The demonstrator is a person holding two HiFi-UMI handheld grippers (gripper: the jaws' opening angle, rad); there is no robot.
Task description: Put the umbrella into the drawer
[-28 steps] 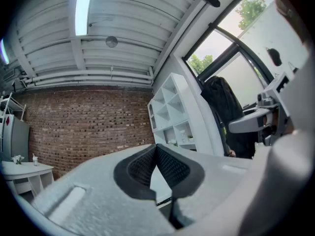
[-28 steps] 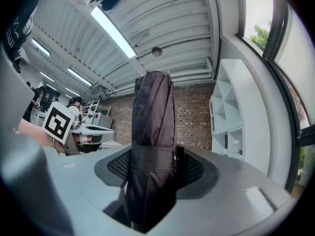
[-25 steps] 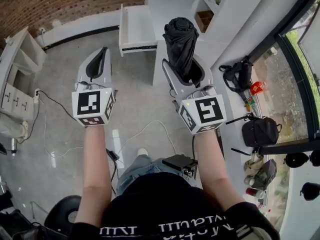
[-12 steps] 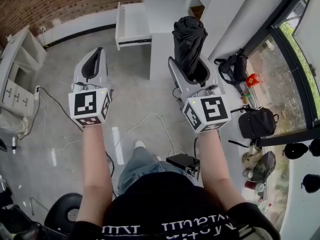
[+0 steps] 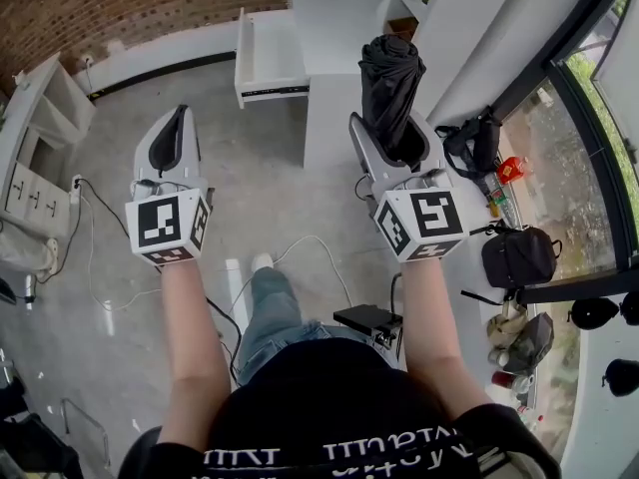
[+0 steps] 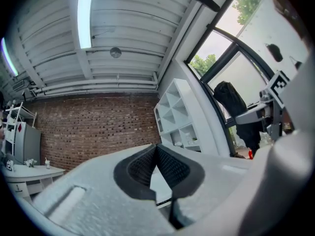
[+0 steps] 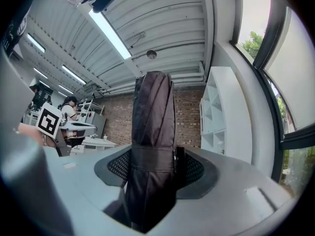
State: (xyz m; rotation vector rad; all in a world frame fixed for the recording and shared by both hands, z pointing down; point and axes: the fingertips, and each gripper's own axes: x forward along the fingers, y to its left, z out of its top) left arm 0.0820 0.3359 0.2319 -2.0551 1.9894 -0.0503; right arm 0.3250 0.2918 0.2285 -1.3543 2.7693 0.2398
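The room has a grey concrete floor (image 5: 290, 203), a brick wall (image 5: 130, 3) along the top of the head view and dark-framed windows down the right edge. At top centre of that view a white cabinet (image 5: 334, 13) has its drawer (image 5: 272, 58) pulled out, and I can see the pale inside of the drawer. Black bags (image 5: 514, 257) lie on the floor by the windows at the right.

In the head view I hold both arms out ahead of me. The left gripper (image 5: 176, 128) sits left of centre with its fingers closed on nothing. The right gripper (image 5: 396, 146) is right of centre and grips the umbrella (image 5: 389, 73). The umbrella is folded, black and upright, with its upper end rising above the fingers. In the frame it stands to the right of the drawer and apart from it, not inside.

The left gripper view looks at the brick wall (image 6: 93, 127) under a ribbed white ceiling with a light strip. The two ridged dark pads of the left gripper (image 6: 157, 165) meet with nothing between them. A white shelf unit (image 6: 179, 114) stands right of centre. At the far right edge I can see the umbrella (image 6: 236, 112) as a dark upright shape.

In the right gripper view the umbrella (image 7: 152, 146) fills the middle of the frame. The fingers of the right gripper (image 7: 153, 168) press on it from both sides at its strap band. The marker cube of the left gripper (image 7: 49, 122) shows at the left edge, and white shelving (image 7: 214, 119) stands at the right.
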